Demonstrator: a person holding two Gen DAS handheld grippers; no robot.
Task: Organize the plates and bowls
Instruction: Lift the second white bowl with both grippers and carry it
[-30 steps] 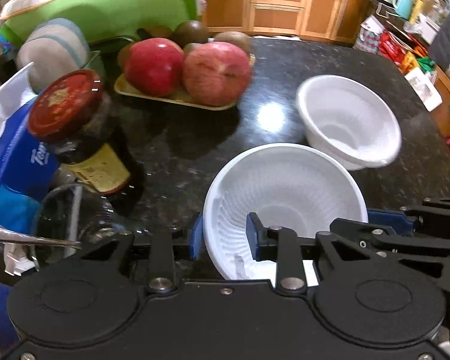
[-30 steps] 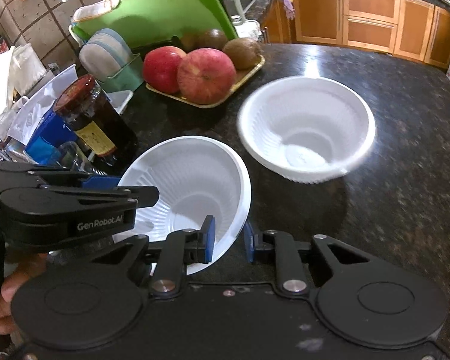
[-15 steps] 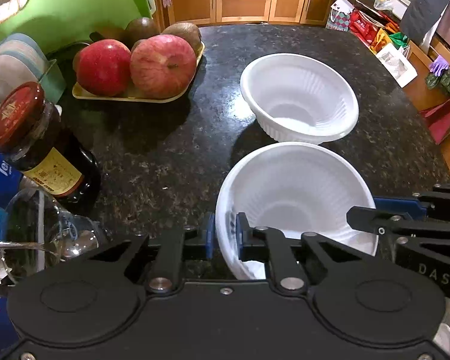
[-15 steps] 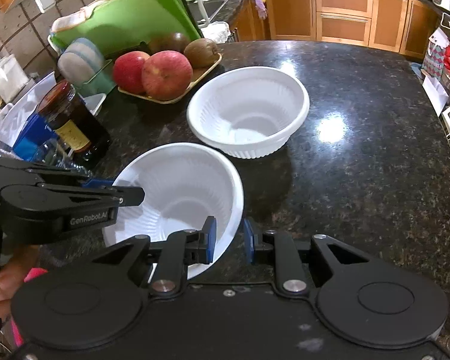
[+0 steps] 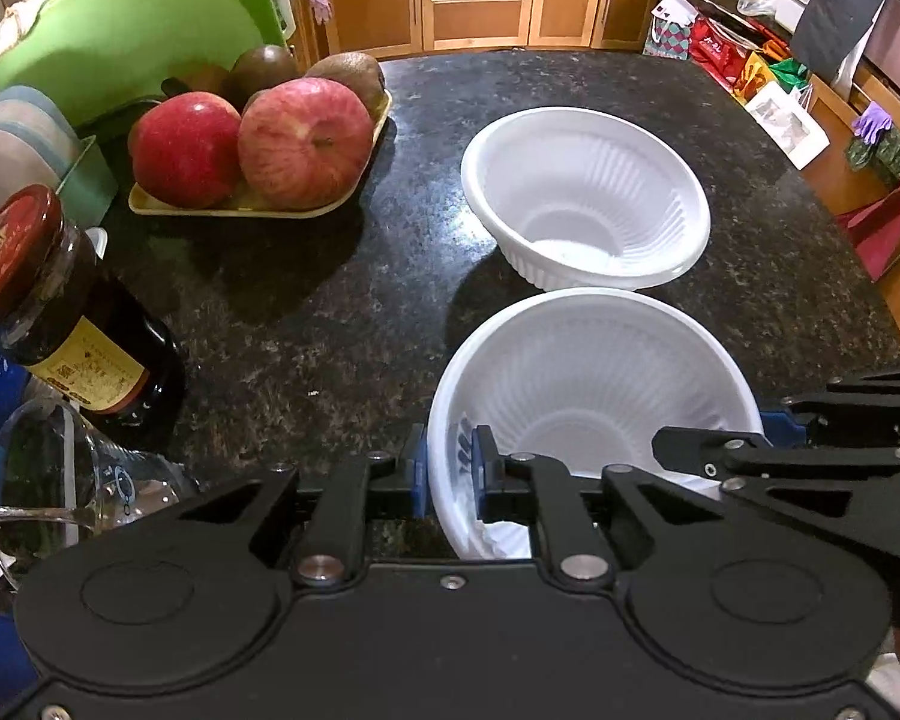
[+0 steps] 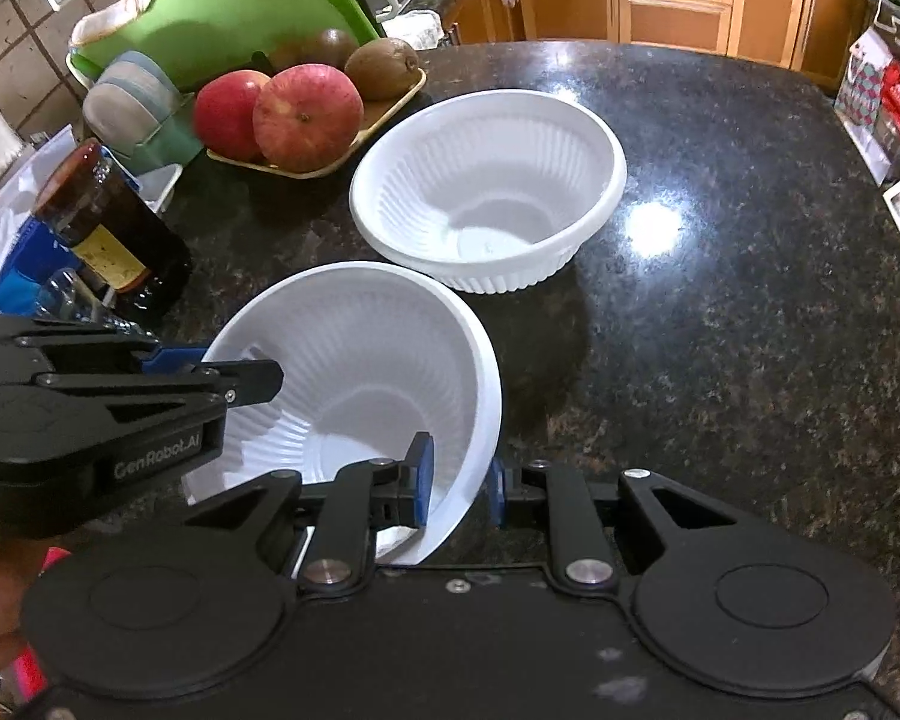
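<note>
Two white ribbed plastic bowls are on the black granite counter. The near bowl [image 5: 588, 372] [image 6: 354, 360] is tilted and gripped from both sides. My left gripper [image 5: 450, 471] is shut on its left rim, one pad inside and one outside; the right wrist view shows this gripper [image 6: 174, 360] at the left. My right gripper [image 6: 459, 486] is shut on the bowl's right rim, and it shows at the right edge [image 5: 768, 426] of the left wrist view. The far bowl [image 5: 582, 192] [image 6: 486, 180] stands upright just beyond, its rim close to the held bowl's.
A yellow tray of apples and kiwis [image 5: 258, 204] sits at the back left before a green cutting board [image 5: 120, 24]. A dark jar with a red lid [image 5: 60, 300] and a glass cup [image 5: 60, 468] stand at the left. Bare counter [image 6: 720, 300] lies to the right.
The left gripper's jaws, open around the near bowl's left rim before, have closed on it. The right gripper kept its hold. The held bowl now sits nearer the far bowl.
</note>
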